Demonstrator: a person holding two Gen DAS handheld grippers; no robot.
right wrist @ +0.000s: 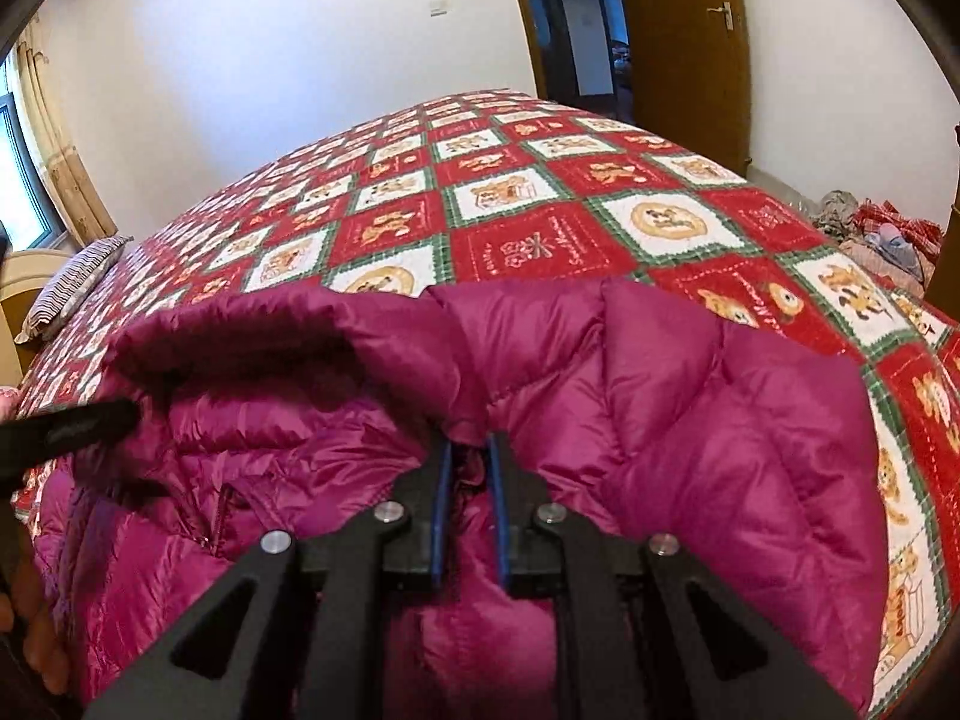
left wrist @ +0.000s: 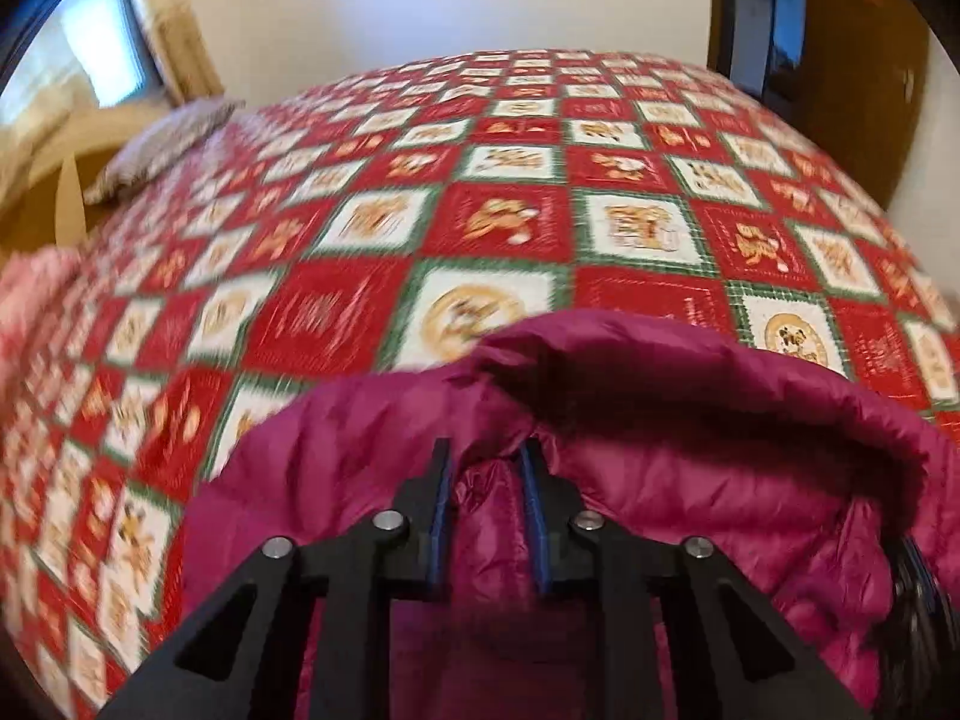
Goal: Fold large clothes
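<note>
A magenta quilted down jacket [left wrist: 690, 480] lies on a bed with a red, white and green checked quilt [left wrist: 480, 216]. My left gripper [left wrist: 487, 450] is shut on a fold of the jacket's edge and holds it lifted. In the right wrist view the jacket [right wrist: 690, 420] fills the foreground. My right gripper [right wrist: 471, 444] is shut on another fold of the jacket. The left gripper's black finger [right wrist: 72, 426] shows at the left edge of the right wrist view, on the same raised edge. The left wrist view is motion-blurred.
A striped pillow [right wrist: 72, 288] lies at the bed's far left by a wooden headboard [right wrist: 18, 288]. A wooden door [right wrist: 678, 30] stands open behind the bed. A heap of clothes [right wrist: 870, 234] lies right of the bed. A window with curtains [left wrist: 108, 30] is at the left.
</note>
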